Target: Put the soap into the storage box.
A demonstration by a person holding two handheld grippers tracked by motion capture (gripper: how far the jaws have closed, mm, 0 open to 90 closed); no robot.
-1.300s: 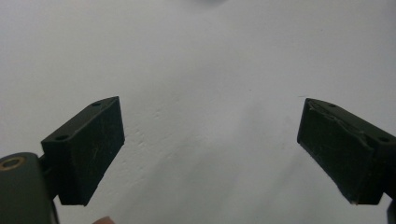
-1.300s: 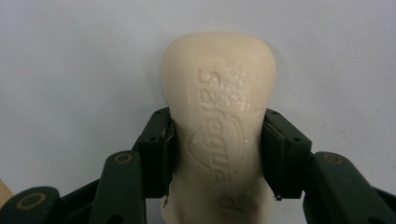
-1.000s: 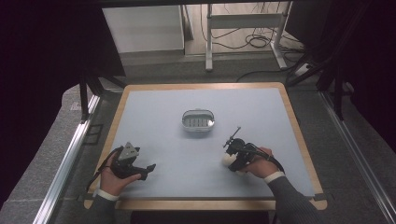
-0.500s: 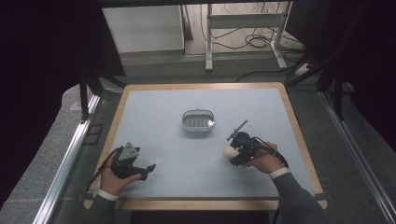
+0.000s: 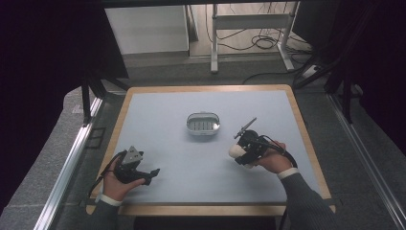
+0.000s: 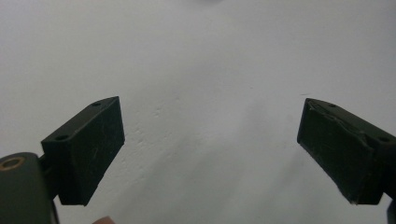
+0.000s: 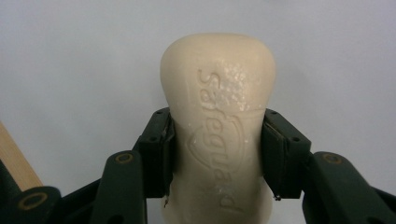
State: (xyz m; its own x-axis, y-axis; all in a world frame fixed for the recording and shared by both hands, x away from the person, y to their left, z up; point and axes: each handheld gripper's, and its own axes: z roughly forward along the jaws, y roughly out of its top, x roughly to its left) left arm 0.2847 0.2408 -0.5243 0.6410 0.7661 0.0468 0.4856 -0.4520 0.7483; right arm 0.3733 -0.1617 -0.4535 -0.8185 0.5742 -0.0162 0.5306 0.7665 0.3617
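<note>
1. My right gripper [image 7: 215, 154] has its jaws clamped on both sides of a cream bar of soap [image 7: 217, 126], gripped about mid-length, with the rounded end sticking out past the pads.
2. In the high view that soap bar [image 5: 235, 151] sits right of centre in the frame, lifted in my right gripper [image 5: 243, 152], with the soap dish [image 5: 203, 123] up and to the left of it, apart.
3. I judge this as the carry step: the soap is in hand and not yet in the dish.
4. The next move calls for swinging up-left over the dish, lowering the bar flat between its walls, then easing the jaws apart.
5. My left gripper [image 6: 210, 140] is wide open with nothing between its jaws, just pale table mat [image 6: 201, 56] ahead; in the high view it rests at lower left [image 5: 143, 172].
6. The right gripper view gives me the embossed lettering and wet flecks on the soap, too small to read from above.
7. The high view gives me the dish and the wooden table edge [image 5: 306, 139], the layout I need for aiming.
</note>
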